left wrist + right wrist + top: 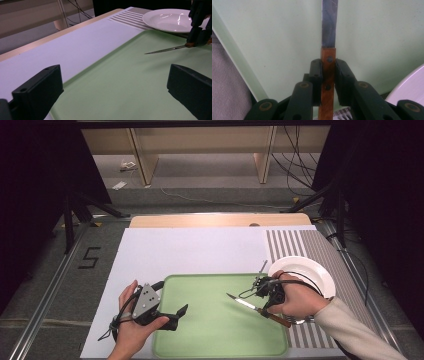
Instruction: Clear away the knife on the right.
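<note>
High view first: the right gripper (263,301) has a knife (257,309) clamped by its wooden handle, blade pointing left over the green tray (210,330), which sits at the near edge of the counter (190,247). The left gripper (170,316) hovers over the tray's left edge with its fingers spread and nothing between them. A white plate (320,275) sits just right of the tray's far right corner, and I can't spot anything on it. Nothing lies on the tray either.

Left gripper view: both black fingers (37,93) stand wide apart over the bare green tray (125,87). Farther off, the knife (166,50) hangs low over the tray in the other gripper, thin blade about level. The plate (170,20) behind it looks glossy and bare.

Right gripper view: the fingers (315,80) pinch the brown riveted handle (328,75) from both sides, near where the blade (329,25) starts. The tray (274,37) is right underneath, with the plate's rim (409,85) at the right.

My take on handling: it's light and stiff, and the wood gives way better grip than the slick steel would. The handle is the place to hold it, obviously, not the blade. A narrow handle could swivel between flat pads though, so I'd keep it steady.
</note>
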The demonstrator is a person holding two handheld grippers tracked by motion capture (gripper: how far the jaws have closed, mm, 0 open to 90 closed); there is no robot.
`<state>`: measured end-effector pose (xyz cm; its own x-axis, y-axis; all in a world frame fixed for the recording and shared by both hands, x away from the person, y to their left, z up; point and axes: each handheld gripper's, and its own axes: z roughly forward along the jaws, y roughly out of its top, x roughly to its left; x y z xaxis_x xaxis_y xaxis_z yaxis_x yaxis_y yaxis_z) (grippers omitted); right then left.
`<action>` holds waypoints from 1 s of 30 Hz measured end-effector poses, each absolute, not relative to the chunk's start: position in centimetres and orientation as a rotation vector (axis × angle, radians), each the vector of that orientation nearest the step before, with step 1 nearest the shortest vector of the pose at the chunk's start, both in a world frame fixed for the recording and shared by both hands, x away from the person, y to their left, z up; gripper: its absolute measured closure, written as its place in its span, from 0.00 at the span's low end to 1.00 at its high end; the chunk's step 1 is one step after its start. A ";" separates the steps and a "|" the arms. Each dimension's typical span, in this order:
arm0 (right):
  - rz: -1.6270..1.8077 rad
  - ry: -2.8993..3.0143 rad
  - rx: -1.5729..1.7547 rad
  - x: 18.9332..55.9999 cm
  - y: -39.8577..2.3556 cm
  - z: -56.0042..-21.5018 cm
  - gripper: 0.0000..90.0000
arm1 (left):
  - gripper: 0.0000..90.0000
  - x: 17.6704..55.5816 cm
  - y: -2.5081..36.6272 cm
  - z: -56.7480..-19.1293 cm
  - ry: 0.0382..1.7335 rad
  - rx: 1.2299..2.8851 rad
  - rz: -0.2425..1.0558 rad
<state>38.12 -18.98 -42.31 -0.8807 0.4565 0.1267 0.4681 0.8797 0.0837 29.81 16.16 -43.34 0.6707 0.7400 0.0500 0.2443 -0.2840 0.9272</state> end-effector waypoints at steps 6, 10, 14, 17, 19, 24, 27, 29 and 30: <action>-0.167 -2.939 -0.768 38.2 -18.5 -42.6 0.86 | 0.00 29.8 16.2 -43.3 0.779 1.842 0.594; -0.170 -2.935 -0.798 38.3 -18.2 -42.9 0.86 | 0.00 29.8 16.2 -43.3 0.777 1.841 0.592; -0.160 -2.922 -0.800 38.3 -17.9 -43.4 0.86 | 0.00 29.8 16.2 -43.3 0.778 1.840 0.594; -0.144 -2.917 -0.814 38.2 -17.8 -43.6 0.86 | 0.00 29.8 16.2 -43.3 0.777 1.839 0.595; -0.145 -2.908 -0.824 38.2 -17.7 -43.8 0.86 | 0.00 29.8 16.2 -43.3 0.778 1.841 0.595; -0.144 -2.877 -0.853 37.9 -17.5 -44.1 0.86 | 0.00 29.8 16.2 -43.3 0.776 1.841 0.594; -0.158 -2.866 -0.819 37.7 -17.3 -44.4 0.86 | 0.00 29.8 16.2 -43.3 0.778 1.840 0.594; -0.154 -2.865 -0.796 37.6 -17.3 -44.4 0.84 | 0.00 29.8 16.2 -43.3 0.778 1.839 0.590; -0.188 -2.856 -0.787 37.6 -17.4 -44.6 0.81 | 0.00 29.8 16.1 -43.4 0.779 1.837 0.591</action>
<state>37.59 -17.37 -44.55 -0.8455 0.4955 0.1990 0.5173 0.8525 0.0754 29.81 16.14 -43.35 0.6718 0.7393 0.0463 0.2439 -0.2798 0.9286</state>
